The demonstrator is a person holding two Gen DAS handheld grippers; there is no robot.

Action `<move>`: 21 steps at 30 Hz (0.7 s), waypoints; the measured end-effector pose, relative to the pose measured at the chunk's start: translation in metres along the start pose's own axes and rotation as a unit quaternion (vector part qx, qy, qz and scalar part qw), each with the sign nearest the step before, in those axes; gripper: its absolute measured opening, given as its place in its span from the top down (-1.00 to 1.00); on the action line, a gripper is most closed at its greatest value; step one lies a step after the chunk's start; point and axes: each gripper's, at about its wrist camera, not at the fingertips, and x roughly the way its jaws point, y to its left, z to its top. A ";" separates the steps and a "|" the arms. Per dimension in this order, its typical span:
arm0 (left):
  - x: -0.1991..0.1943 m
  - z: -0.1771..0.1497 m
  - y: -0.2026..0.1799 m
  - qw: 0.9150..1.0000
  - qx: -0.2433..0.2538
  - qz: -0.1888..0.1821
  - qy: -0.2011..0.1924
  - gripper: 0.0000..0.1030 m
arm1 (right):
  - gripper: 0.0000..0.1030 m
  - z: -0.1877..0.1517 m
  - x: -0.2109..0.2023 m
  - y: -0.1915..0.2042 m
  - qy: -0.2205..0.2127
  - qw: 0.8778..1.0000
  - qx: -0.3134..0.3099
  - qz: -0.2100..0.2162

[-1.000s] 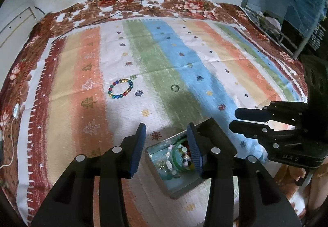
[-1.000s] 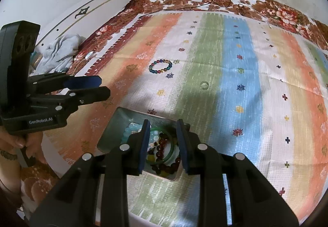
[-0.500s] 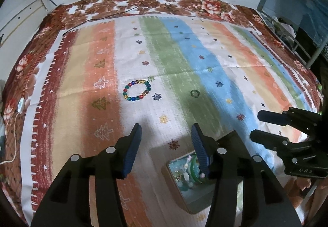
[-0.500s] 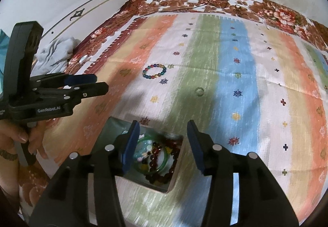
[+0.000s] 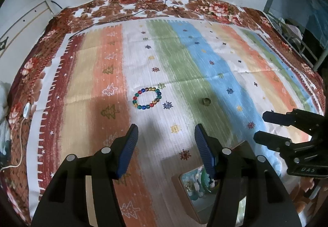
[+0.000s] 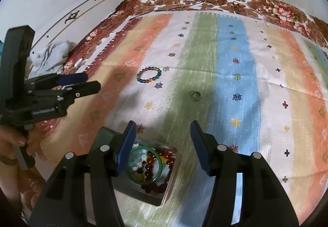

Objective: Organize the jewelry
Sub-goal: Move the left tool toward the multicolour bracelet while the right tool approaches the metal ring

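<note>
Both grippers, left point(image 5: 166, 136) and right point(image 6: 162, 134), just opened, empty; bracelet point(image 5: 147, 98) and ring point(image 5: 206, 101) remain outside box point(image 6: 168, 192).

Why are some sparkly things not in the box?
Two pieces lie loose on the striped cloth, away from the jewelry box: a colourful bead bracelet and a small ring. Nothing looks broken or spilled.

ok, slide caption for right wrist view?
Open right gripper above jewelry tin; beaded bracelet and ring lie loose on cloth.
</note>
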 end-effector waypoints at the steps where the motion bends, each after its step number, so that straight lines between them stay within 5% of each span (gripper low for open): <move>1: 0.002 0.003 0.002 1.000 -0.002 0.003 0.000 -0.11 | -0.08 0.001 0.002 -0.001 0.000 1.000 0.001 -0.001; 21: 0.026 0.027 0.017 1.000 -0.005 0.031 0.003 -0.11 | -0.10 0.032 0.028 -0.028 -0.026 0.998 0.022 -0.049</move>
